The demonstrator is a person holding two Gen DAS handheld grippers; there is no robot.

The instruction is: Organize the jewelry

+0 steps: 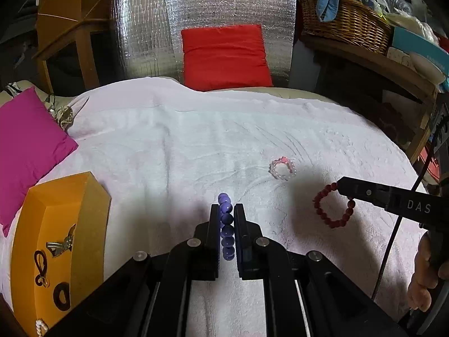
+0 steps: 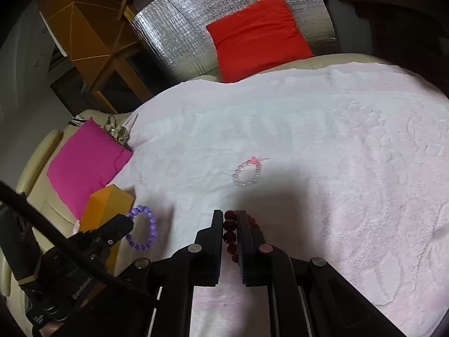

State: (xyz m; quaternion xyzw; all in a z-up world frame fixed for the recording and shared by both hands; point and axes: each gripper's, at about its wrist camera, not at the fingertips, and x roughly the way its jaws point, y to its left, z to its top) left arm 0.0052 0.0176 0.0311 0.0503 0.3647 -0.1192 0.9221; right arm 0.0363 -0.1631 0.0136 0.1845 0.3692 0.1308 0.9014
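Black left gripper (image 1: 226, 210) at bottom centre of the left wrist view, fingers narrowed onto the purple bead bracelet (image 1: 226, 226), gripped edge-on; bead line running straight up the frame, away from the camera, topmost beads poking past the fingertips. Seen from the right wrist view as an open ring (image 2: 143, 229) standing out from that gripper (image 2: 123, 224) at lower left, just beside the orange box (image 2: 108, 206). Right gripper (image 2: 230, 219) at bottom centre of its own view, fingers likewise narrowed onto the dark red bead bracelet (image 2: 230, 237), beads stacked lengthwise between the fingers and pointing up the frame. Same bracelet a round loop (image 1: 334, 206) at right of the left view, pinched at its upper edge by the right gripper (image 1: 343, 186). Pale pearl bracelet with a pink knot (image 1: 283, 168) lay flat on the white towel (image 1: 196, 140), above and between the two grippers, apart from both. Orange box (image 1: 89, 224) at lower left held dark hair ties (image 1: 42, 269) and a metal clip (image 1: 60, 245). Magenta cushion (image 1: 28, 146) at left edge, red cushion (image 1: 224, 56) at top centre.
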